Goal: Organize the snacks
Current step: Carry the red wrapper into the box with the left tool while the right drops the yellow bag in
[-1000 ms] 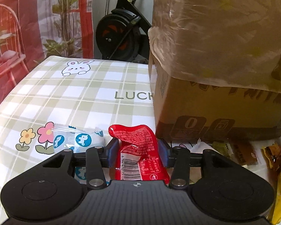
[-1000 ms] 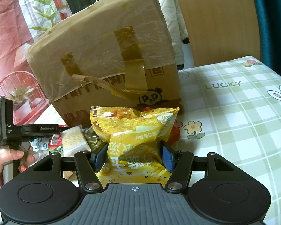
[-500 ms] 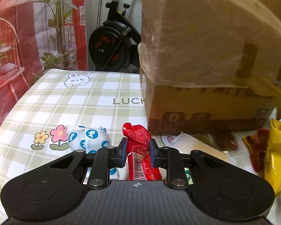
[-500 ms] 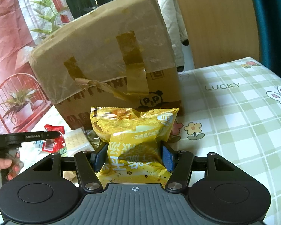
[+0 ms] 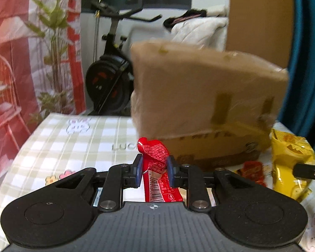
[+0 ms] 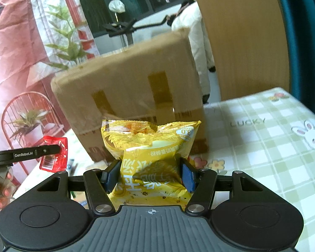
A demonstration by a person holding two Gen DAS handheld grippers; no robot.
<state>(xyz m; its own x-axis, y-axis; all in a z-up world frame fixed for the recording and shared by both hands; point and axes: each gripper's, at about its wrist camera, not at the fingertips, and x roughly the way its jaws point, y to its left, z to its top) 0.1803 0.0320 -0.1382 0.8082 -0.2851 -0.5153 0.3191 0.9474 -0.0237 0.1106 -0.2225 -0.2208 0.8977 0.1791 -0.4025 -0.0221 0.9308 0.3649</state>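
Two handheld grippers each hold a snack packet above a table (image 5: 58, 142) covered with a green-and-white checked cloth printed with rabbits and flowers.

The left gripper (image 5: 153, 173) has its two blue-padded fingers (image 5: 138, 173) pressed against the sides of a slim red packet (image 5: 156, 168), which stands upright between them, its crumpled top rising above the fingertips and a barcode showing near its lower end. From the right wrist view, this same red packet (image 6: 54, 156) is seen at the left, held clear of the table.

The right gripper (image 6: 150, 174) has its fingers (image 6: 188, 176) clamped on a puffy yellow packet (image 6: 151, 153) with printed lettering, held upright with its crimped top edge uppermost. In the left wrist view, the yellow packet (image 5: 289, 163) appears at the far right.

Behind both packets sits a large cardboard box (image 6: 132, 105), sealed with brown tape, resting on the table. Beside its base in the left wrist view lies another small red wrapper (image 5: 252, 171), blurred. An exercise bike (image 5: 111, 79) stands beyond the table, in front of a red-and-white backdrop.
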